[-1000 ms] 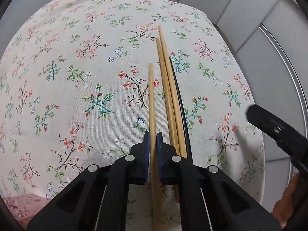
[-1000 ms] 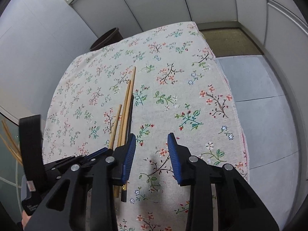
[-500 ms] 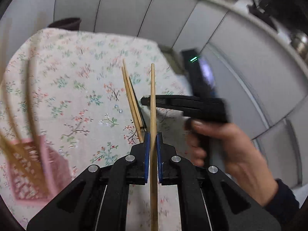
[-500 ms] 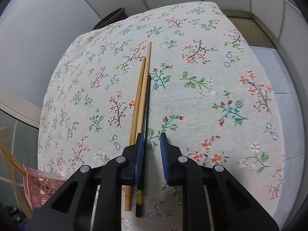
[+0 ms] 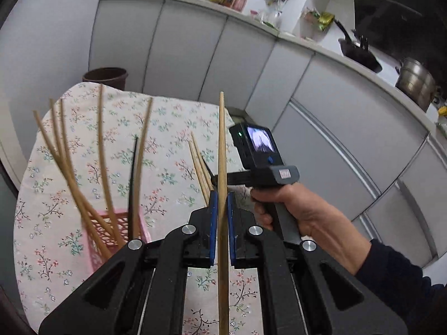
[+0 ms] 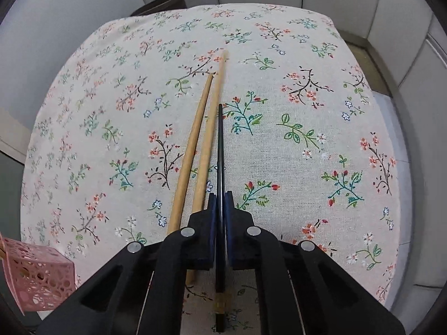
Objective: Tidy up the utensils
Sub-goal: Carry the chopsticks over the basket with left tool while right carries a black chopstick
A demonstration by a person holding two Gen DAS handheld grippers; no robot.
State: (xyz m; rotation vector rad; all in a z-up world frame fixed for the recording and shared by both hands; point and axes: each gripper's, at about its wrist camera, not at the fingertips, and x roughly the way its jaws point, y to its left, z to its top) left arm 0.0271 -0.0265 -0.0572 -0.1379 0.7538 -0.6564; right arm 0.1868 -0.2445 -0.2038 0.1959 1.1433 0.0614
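Observation:
My left gripper [image 5: 220,203] is shut on a wooden chopstick [image 5: 222,150] and holds it raised and pointing up, above the table. To its left a pink perforated basket [image 5: 117,229] holds several wooden chopsticks [image 5: 69,173] and one black one. My right gripper [image 6: 220,203] is shut on a black chopstick [image 6: 220,150] that lies on the flowered tablecloth [image 6: 307,139]. Two wooden chopsticks [image 6: 201,145] lie just left of it on the cloth. The right gripper's body and the hand on it show in the left wrist view [image 5: 268,167].
The pink basket's corner shows at the lower left of the right wrist view [image 6: 36,276]. A dark bin [image 5: 106,76] stands behind the table's far edge. White cabinets [image 5: 335,106] with a cluttered counter run along the right.
My left gripper has lifted its wooden chopstick off the table and swung toward the pink basket. My right gripper has moved in over the black chopstick and closed on it.

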